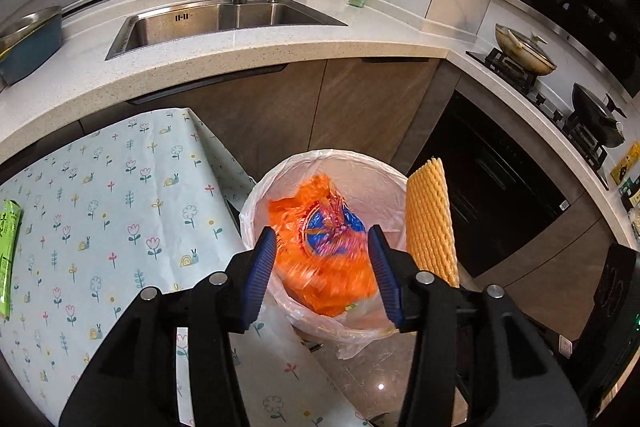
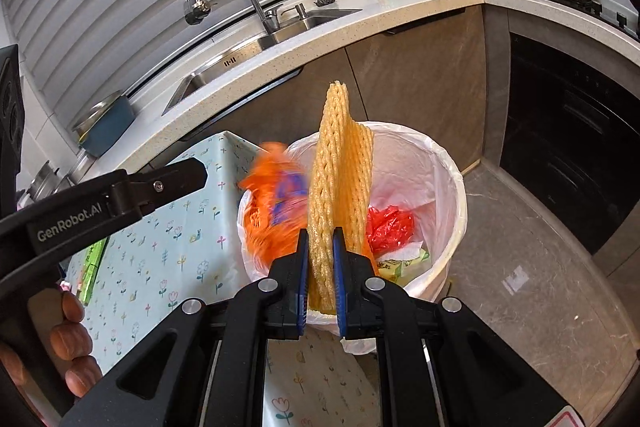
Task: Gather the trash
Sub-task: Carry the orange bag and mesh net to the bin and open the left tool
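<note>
In the left wrist view, the left gripper (image 1: 322, 267) is seen with its jaws spread wide and nothing between them, hovering above the lined trash bin (image 1: 256, 203) that fills the centre. An orange snack bag (image 1: 320, 267), motion-blurred, is seen inside the bin mouth directly beyond the open jaws, apparently just dropped, though whether it has settled cannot be told. At three o'clock from the bin a yellow foam fruit net (image 1: 430, 223) stands upright, its lower end hidden behind the gripper body. At nine o'clock a green packet (image 1: 8, 255) is cut off by the picture's edge on the flowered tablecloth (image 1: 120, 207), so one piece of trash is judged to be left. In the right wrist view, the right gripper (image 2: 321, 267) is shown clenched on the lower end of the foam fruit net (image 2: 340, 167), which is held upright over the near rim of the trash bin (image 2: 452, 195). Inside the bin, at three o'clock from the net, red plastic (image 2: 390, 225) and a yellow-green wrapper (image 2: 400, 261) are already lying, so part of the collection is judged done. The orange bag (image 2: 272, 215) is blurred at nine o'clock, partly hidden behind the net. The net is not yet released. The green packet (image 2: 92, 267) is barely visible at eight o'clock, behind the left gripper (image 2: 160, 183), whose tips are not clearly shown here.
</note>
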`<state>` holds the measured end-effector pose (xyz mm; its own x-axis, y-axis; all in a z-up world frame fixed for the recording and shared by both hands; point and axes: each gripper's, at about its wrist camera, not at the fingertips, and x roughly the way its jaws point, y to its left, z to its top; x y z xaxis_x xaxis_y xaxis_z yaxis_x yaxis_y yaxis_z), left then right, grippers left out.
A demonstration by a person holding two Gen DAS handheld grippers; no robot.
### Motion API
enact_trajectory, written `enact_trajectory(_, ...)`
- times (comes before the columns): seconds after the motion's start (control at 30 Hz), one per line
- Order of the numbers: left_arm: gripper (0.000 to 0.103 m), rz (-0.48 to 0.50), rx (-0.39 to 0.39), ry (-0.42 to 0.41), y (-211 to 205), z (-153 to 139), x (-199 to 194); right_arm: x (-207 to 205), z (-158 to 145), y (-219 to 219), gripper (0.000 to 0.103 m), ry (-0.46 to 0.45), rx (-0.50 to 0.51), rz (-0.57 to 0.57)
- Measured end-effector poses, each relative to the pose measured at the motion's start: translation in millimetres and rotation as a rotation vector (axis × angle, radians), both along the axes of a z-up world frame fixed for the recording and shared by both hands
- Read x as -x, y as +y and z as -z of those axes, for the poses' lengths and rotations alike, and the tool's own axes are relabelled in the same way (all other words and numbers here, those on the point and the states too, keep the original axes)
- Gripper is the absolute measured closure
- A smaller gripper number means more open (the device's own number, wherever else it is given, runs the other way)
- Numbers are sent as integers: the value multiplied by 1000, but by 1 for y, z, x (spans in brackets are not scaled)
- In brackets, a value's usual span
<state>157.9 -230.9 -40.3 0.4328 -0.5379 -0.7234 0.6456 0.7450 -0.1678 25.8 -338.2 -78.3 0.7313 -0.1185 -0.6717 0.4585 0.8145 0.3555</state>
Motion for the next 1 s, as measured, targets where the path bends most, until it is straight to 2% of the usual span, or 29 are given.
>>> enact_trajectory(0.53, 57, -71, -23, -41, 28, 2, -5, -25, 4, 0, 89, 13, 19, -23)
enact_trajectory(0.57, 57, -74, -25, -41, 29, 3, -5, -26, 3, 1, 86, 11, 25, -19)
enact_trajectory(0.67, 52, -88, -34, -50, 34, 4, -6, -29, 0, 2, 66, 3, 36, -3)
enact_trajectory(0.7, 50, -98, -37, -56, 37, 4, -7, -28, -3, 3, 64, -6, 40, 5)
enact_trajectory(0.9, 45, -135, -36, -67, 55, 0, -8, -31, -14, 16, 63, -27, 45, -21)
enact_trajectory(0.93, 41, -144, -37, -71, 59, -1, -8, -32, -16, 20, 63, -31, 45, -29)
enact_trajectory(1.0, 37, -164, -36, -82, 68, -3, -6, -33, -21, 29, 57, -39, 53, -44)
